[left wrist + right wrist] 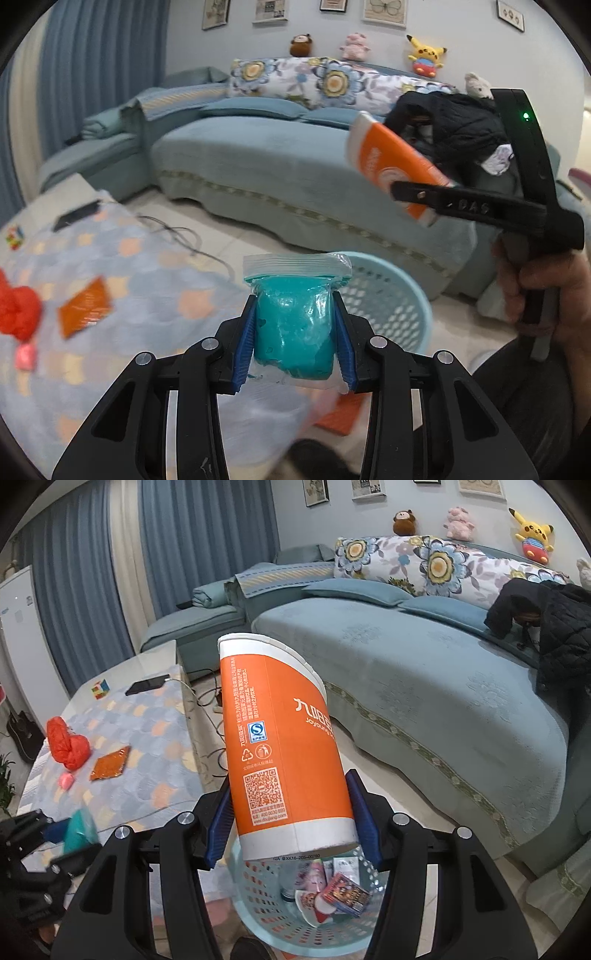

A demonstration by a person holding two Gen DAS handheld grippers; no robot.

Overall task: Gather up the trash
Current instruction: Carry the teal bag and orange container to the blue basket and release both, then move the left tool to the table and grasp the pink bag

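My left gripper (295, 332) is shut on a clear zip bag of teal putty (293, 325), held above the edge of the table near the light blue laundry-style basket (391, 295). My right gripper (291, 819) is shut on a tall orange and white paper cup (284, 746), held tilted directly over the basket (258, 890), which holds several wrappers and packets. The cup (391, 162) and right gripper (424, 192) also show in the left wrist view, upper right. The left gripper (55, 834) with the teal bag (79, 830) shows at lower left of the right wrist view.
On the quilted table (147, 760) lie a red plastic bag (68, 746), an orange wrapper (110, 764), a pink item (65, 781), a phone (146, 685) and a puzzle cube (100, 688). A blue sofa (424, 686) with a black jacket (554, 627) stands behind. Cables lie on the floor.
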